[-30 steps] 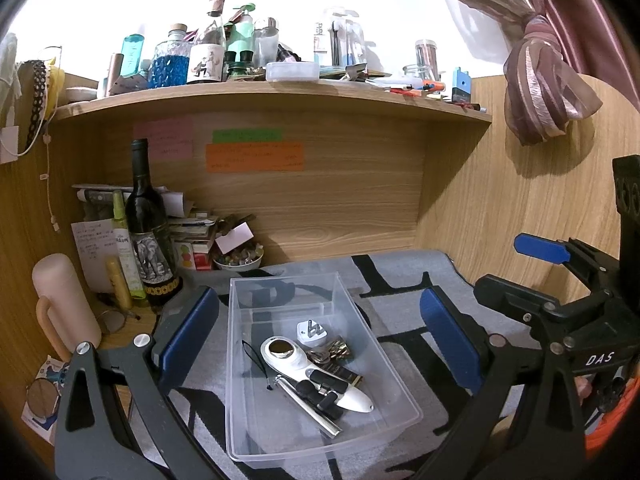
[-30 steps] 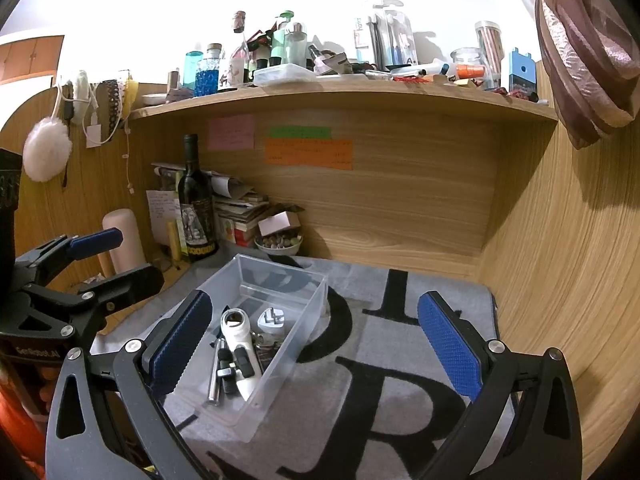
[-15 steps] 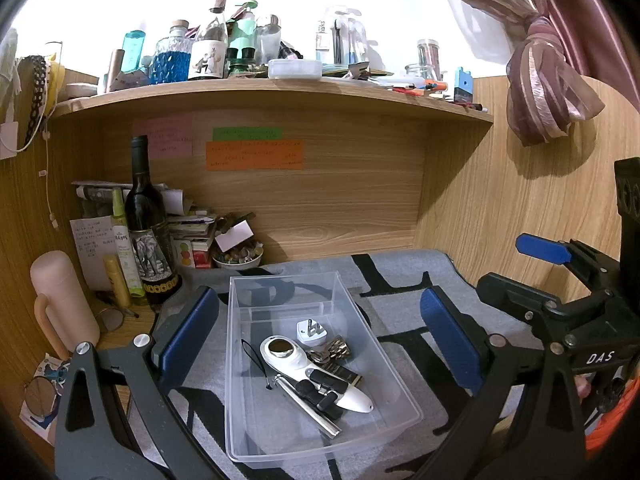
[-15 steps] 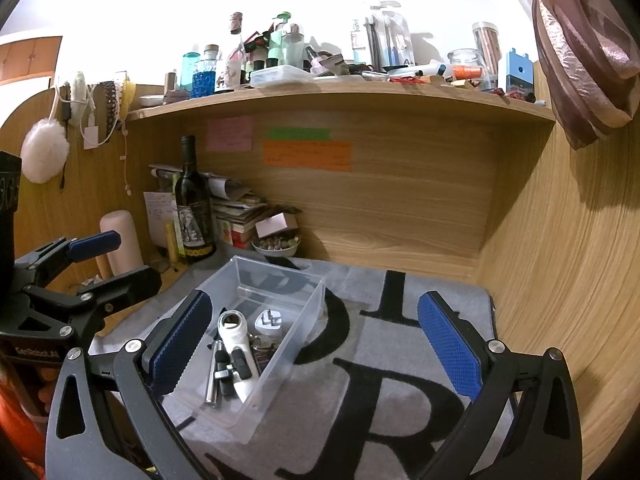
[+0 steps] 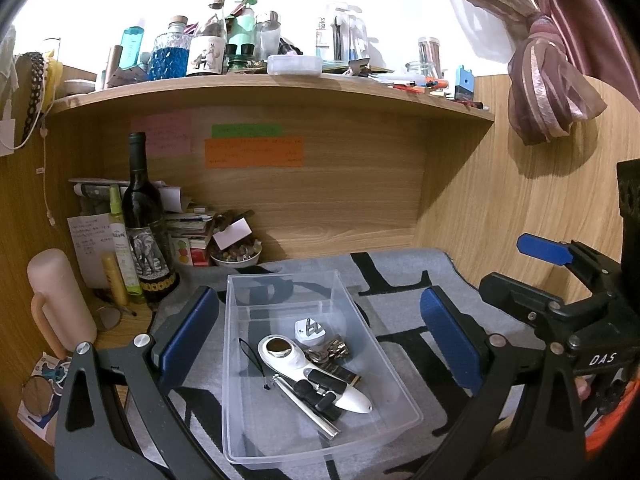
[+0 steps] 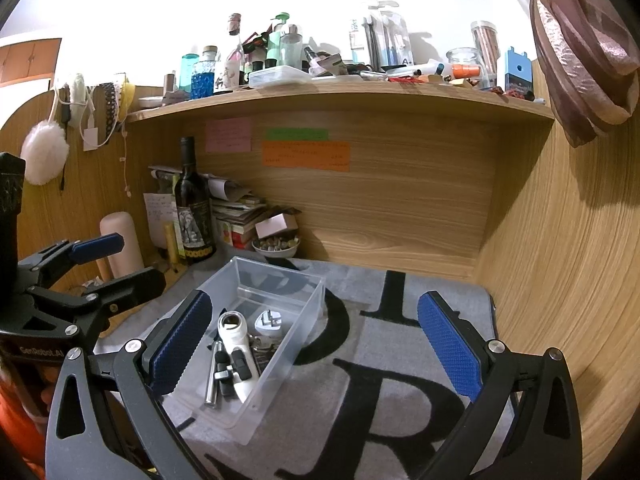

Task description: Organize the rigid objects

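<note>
A clear plastic bin (image 5: 240, 360) (image 6: 308, 312) sits on the grey mat with black letters (image 5: 400, 304) (image 6: 380, 360). Inside lie a white oblong device (image 5: 296, 364) (image 6: 236, 340), a white plug adapter (image 5: 309, 330) (image 6: 269, 322), a silver pen-like rod (image 5: 308, 410) (image 6: 212, 380), small black pieces and some metal bits. My left gripper (image 5: 320, 340) hovers open above the bin, its blue pads to either side of it. My right gripper (image 6: 316, 344) is open too, over the bin's right wall and the mat. Neither holds anything. Each gripper shows at the edge of the other's view.
At the back left stand a dark wine bottle (image 5: 144, 232) (image 6: 194, 208), a pink cylindrical cup (image 5: 60, 300), a stack of books and a small bowl (image 5: 236, 254) (image 6: 276, 246). A crowded shelf (image 5: 280, 84) runs overhead. Wooden walls close the right side and back.
Both views have drifted very slightly; the bin and its contents stay put and both grippers stay open.
</note>
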A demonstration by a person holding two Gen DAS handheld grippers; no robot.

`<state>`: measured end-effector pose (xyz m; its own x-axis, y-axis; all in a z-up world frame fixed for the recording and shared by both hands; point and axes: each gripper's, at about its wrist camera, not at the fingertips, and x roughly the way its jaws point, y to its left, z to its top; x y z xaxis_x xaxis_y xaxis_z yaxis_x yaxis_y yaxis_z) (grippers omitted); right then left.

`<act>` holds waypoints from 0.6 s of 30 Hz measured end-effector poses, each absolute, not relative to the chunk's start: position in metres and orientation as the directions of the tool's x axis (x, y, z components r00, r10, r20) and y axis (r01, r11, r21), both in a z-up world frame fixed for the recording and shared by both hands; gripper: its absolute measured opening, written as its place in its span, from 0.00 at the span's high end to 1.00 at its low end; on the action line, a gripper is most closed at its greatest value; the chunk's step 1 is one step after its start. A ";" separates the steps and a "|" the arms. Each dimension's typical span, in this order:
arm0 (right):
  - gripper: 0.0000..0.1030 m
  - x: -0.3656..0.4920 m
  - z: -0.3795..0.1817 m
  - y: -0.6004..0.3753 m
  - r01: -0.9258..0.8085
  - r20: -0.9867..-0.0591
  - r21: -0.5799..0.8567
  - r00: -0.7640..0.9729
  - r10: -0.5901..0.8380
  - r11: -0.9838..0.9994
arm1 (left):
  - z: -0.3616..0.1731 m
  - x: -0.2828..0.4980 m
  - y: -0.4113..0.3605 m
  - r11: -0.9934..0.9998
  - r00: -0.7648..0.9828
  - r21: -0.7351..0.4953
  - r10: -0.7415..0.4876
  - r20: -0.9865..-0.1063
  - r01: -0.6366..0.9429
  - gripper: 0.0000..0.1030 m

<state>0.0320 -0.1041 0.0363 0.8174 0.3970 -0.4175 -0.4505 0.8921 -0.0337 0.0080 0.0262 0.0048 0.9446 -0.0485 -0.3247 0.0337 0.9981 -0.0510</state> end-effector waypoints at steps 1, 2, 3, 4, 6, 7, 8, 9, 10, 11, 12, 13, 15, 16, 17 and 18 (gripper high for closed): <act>0.00 0.032 0.036 -0.104 -0.450 -0.418 -0.034 0.818 0.396 0.892 | 0.005 0.008 0.026 0.998 0.945 -0.048 -0.045 -0.324 0.031 0.01; 0.00 0.032 0.036 -0.104 -0.450 -0.418 -0.034 0.818 0.396 0.892 | 0.005 0.008 0.026 0.999 0.945 -0.043 -0.042 -0.324 0.030 0.01; 0.00 0.032 0.036 -0.105 -0.451 -0.417 -0.033 0.818 0.397 0.892 | 0.005 0.009 0.025 0.999 0.945 -0.041 -0.041 -0.323 0.030 0.01; 0.00 0.032 0.036 -0.104 -0.449 -0.417 -0.034 0.818 0.396 0.893 | 0.005 0.009 0.023 0.999 0.945 -0.038 -0.041 -0.323 0.030 0.01; 0.00 0.033 0.036 -0.105 -0.449 -0.417 -0.033 0.818 0.396 0.893 | 0.005 0.009 0.022 0.999 0.945 -0.037 -0.043 -0.324 0.033 0.01; 0.00 0.033 0.036 -0.105 -0.449 -0.417 -0.032 0.818 0.397 0.893 | 0.006 0.009 0.021 0.999 0.945 -0.037 -0.044 -0.324 0.033 0.01; 0.00 0.033 0.036 -0.105 -0.449 -0.417 -0.032 0.818 0.396 0.893 | 0.006 0.009 0.020 0.999 0.945 -0.037 -0.044 -0.324 0.034 0.01; 0.00 0.033 0.036 -0.105 -0.449 -0.417 -0.031 0.818 0.396 0.893 | 0.006 0.009 0.020 0.999 0.945 -0.038 -0.047 -0.324 0.036 0.01; 0.00 0.034 0.036 -0.105 -0.448 -0.417 -0.030 0.818 0.396 0.894 | 0.006 0.010 0.019 0.998 0.944 -0.037 -0.054 -0.327 0.044 0.01; 0.00 0.035 0.036 -0.106 -0.446 -0.418 -0.027 0.818 0.395 0.894 | 0.006 0.009 0.019 0.998 0.943 -0.038 -0.057 -0.327 0.047 0.01; 0.00 0.035 0.036 -0.106 -0.446 -0.419 -0.025 0.817 0.396 0.895 | 0.006 0.009 0.018 0.998 0.944 -0.038 -0.056 -0.326 0.046 0.01; 0.00 0.035 0.036 -0.106 -0.446 -0.419 -0.023 0.817 0.396 0.895 | 0.005 0.009 0.017 0.998 0.944 -0.036 -0.056 -0.325 0.047 0.01; 0.00 0.036 0.036 -0.107 -0.445 -0.420 -0.021 0.817 0.396 0.895 | 0.006 0.010 0.018 0.998 0.944 -0.037 -0.057 -0.326 0.048 0.01; 0.00 0.036 0.035 -0.107 -0.445 -0.420 -0.020 0.817 0.396 0.896 | 0.006 0.010 0.018 0.998 0.944 -0.037 -0.056 -0.326 0.046 0.01; 0.00 0.037 0.035 -0.108 -0.445 -0.421 -0.019 0.816 0.396 0.896 | 0.006 0.010 0.018 0.998 0.944 -0.038 -0.058 -0.325 0.048 0.01; 0.00 0.037 0.035 -0.107 -0.445 -0.421 -0.017 0.815 0.397 0.895 | 0.006 0.010 0.018 0.998 0.944 -0.037 -0.059 -0.325 0.049 0.01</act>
